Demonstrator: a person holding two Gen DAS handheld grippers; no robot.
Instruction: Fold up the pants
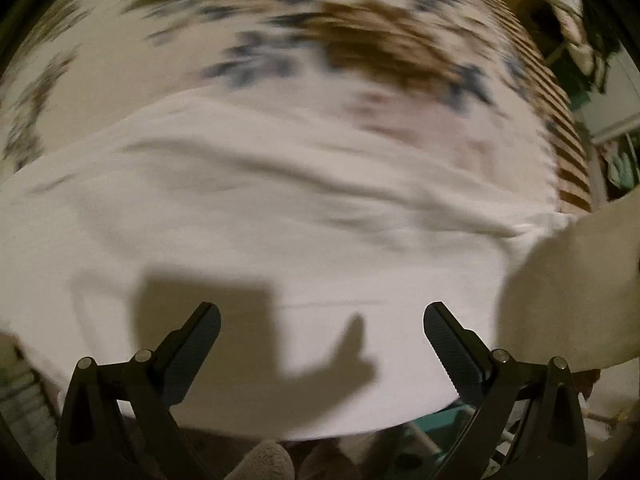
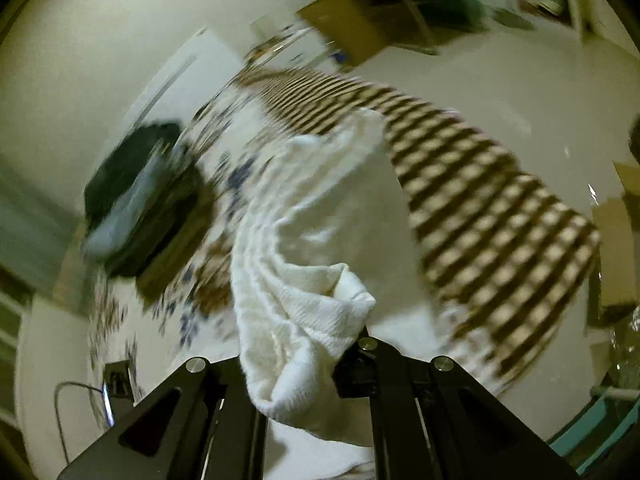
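Note:
The white pants lie spread across the bed below my left gripper, which is open and empty just above the cloth; its shadow falls on the fabric. In the right wrist view my right gripper is shut on a bunched fold of the white pants, lifted off the bed; the cloth hides the fingertips. The rest of the pants trail away from the gripper toward the far side. Both views are motion-blurred.
The bed has a floral sheet and a brown striped blanket. A dark pile of clothes lies at the left of the bed. A pale sleeve is at the right. Boxes stand beyond.

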